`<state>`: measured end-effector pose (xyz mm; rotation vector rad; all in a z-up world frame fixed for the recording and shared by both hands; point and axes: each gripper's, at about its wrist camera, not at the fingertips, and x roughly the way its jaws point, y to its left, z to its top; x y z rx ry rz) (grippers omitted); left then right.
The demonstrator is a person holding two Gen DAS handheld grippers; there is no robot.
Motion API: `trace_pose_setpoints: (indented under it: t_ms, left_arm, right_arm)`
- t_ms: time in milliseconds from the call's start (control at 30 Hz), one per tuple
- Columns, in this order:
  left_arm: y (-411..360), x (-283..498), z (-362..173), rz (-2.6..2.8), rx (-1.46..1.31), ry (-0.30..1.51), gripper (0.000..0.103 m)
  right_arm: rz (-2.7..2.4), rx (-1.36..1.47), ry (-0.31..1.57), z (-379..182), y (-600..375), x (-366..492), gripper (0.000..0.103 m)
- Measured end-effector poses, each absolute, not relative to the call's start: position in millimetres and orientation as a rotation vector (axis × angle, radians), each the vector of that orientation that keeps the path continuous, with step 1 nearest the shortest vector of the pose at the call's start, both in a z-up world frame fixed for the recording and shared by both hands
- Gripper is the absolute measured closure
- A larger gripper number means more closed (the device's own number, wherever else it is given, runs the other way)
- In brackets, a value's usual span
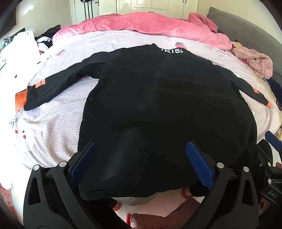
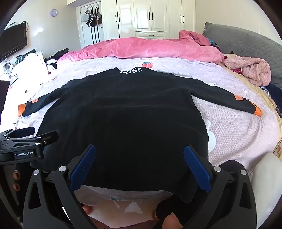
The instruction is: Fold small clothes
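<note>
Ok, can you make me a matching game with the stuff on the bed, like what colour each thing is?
Things:
1. top
2. cuffs
3. blanket
4. headboard

Colours:
A. pink
B. grey
C. black
D. orange

Pairs: 1-C, 2-D, 3-A, 4-B

A white wardrobe (image 2: 151, 17) lines the far wall; a television (image 2: 13, 41) and round clock (image 2: 53, 12) hang left, a grey headboard (image 2: 246, 44) stands right.
</note>
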<state>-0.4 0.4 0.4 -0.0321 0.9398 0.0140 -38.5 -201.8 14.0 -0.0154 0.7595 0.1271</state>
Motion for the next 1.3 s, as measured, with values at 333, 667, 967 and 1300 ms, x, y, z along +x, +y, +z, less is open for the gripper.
trace_pose_setpoints:
  t_ms: [333,667,967,1300]
  left_arm:
    - [-4.8,0.2,0.9,0.019,-0.036,0.941,0.008]
    - [2.7,-3.2,4.6,0.018,-0.033,0.934,0.008]
    - [4.9,-4.9,5.2,0.023,-0.036,0.922,0.008]
    - [6.2,-5.9,6.8,0.027,-0.037,0.915,0.008]
  right_arm:
    - [0.121,-0.016,0.765,16.0,-200.1,-40.2,0.004]
    - [0.124,-0.011,0.767,14.1,-200.2,-40.3,0.004]
    - [0.133,-0.003,0.769,15.2,-201.5,-40.1,0.004]
    - [0.136,-0.001,0.766,16.0,-200.3,-40.6,0.004]
